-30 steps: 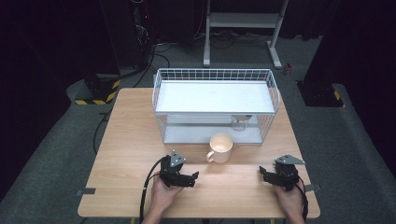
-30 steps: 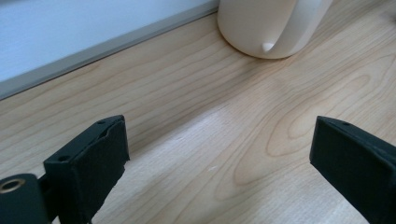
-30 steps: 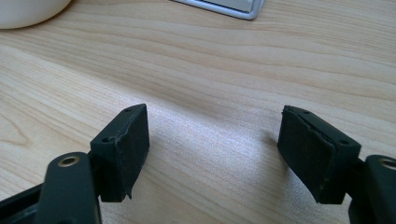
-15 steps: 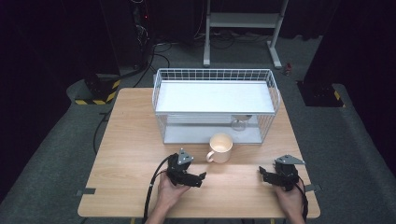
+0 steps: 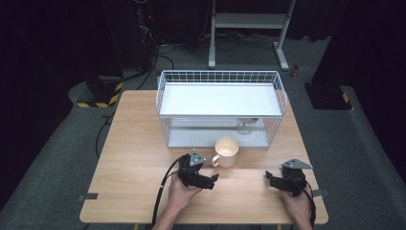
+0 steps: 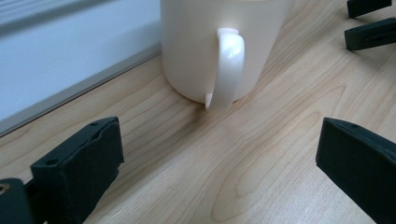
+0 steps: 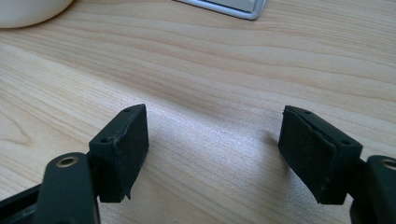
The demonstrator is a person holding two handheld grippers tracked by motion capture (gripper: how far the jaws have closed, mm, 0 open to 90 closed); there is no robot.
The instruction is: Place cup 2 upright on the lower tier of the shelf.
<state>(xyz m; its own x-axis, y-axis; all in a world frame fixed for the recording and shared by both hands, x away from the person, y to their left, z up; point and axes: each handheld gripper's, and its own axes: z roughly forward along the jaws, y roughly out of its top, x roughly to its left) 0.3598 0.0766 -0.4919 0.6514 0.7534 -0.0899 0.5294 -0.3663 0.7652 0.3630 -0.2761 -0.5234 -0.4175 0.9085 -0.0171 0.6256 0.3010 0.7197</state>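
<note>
The cream mug (image 5: 226,151) stands upright on the wooden table (image 5: 134,143), a little below the centre of the high view, just in front of the white wire basket (image 5: 220,108). Its handle (image 6: 227,70) turns toward the left gripper (image 5: 200,176), probably so that the jaws can close around it from this side. In the left gripper view the handle is in the upper middle, and the two black jaws stand wide apart at the lower corners with only bare wood between them; they have just been opening. The mug looks like smooth glazed ceramic, round, with a thin curved handle. The table has a pale grain and a matt surface.

The right gripper (image 5: 282,181) rests low at the lower right of the high view, well apart from the mug. Its jaws are also apart and hold nothing; their pads (image 7: 123,149) look like rough dark rubber.
</note>
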